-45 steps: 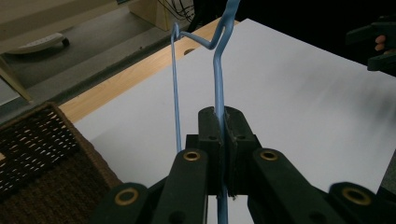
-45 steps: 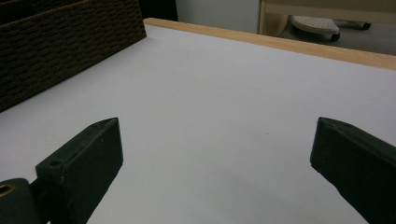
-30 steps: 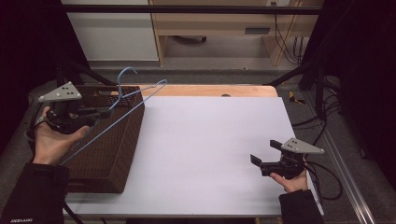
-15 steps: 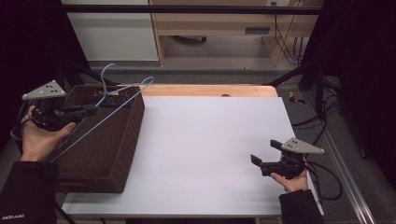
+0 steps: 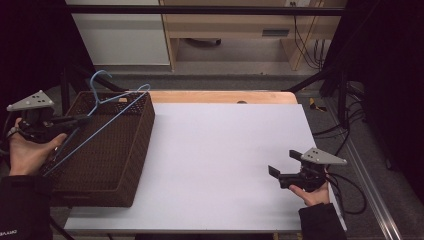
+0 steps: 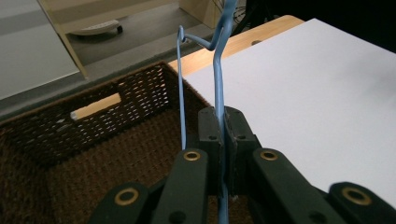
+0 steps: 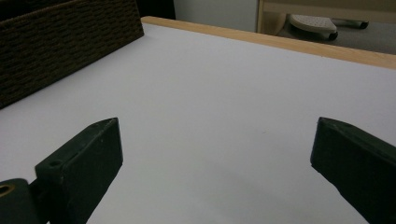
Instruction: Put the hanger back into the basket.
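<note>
Hanger held over basket
Left tool clenches the blue hanger above the basket; right tool gapes, released, over the tabletop.

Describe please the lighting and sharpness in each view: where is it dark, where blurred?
High view: the white table is evenly lit, the side edges are black. Left gripper view: the blue hanger is sharp and the basket interior dim. Right gripper view: the near jaws look soft and dark, the tabletop shows no glare.
</note>
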Demonstrator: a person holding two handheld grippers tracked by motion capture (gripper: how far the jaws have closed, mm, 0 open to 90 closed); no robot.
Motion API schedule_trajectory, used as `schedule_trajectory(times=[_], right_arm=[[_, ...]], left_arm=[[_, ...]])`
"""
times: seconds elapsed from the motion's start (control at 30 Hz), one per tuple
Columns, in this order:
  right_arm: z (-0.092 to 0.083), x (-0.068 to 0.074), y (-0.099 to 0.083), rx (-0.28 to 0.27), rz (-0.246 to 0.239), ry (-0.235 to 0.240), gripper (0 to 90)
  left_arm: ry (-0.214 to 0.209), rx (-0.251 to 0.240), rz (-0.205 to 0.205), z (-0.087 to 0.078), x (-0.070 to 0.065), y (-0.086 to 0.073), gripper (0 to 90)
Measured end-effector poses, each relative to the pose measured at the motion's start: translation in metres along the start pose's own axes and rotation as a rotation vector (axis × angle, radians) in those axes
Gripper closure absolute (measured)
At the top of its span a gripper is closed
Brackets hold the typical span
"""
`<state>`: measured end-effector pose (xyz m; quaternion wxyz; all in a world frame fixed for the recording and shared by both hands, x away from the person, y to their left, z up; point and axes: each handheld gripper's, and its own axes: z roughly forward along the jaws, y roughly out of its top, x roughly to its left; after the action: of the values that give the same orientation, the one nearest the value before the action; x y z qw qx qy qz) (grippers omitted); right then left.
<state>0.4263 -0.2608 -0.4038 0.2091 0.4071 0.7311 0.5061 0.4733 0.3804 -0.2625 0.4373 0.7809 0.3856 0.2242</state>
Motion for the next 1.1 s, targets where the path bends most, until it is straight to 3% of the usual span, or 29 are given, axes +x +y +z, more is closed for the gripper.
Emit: schedule_trajectory(times=[0.33, 0.63, 1.1], right_arm=[[0.001, 0.000, 0.000, 0.003, 0.003, 0.000, 2.5], [0.001, 0.000, -0.001, 0.004, 0.000, -0.004, 2.6], [0.002, 0.000, -0.001, 0.010, -0.007, -0.004, 2.5]], left_arm=[[0.000, 0.022, -0.009, 0.007, 0.016, -0.016, 87.1], [0.031, 0.042, -0.016, 0.019, 0.025, -0.031, 87.2], [0.045, 0.105, 0.005, 0.053, 0.024, -0.060, 87.2]])
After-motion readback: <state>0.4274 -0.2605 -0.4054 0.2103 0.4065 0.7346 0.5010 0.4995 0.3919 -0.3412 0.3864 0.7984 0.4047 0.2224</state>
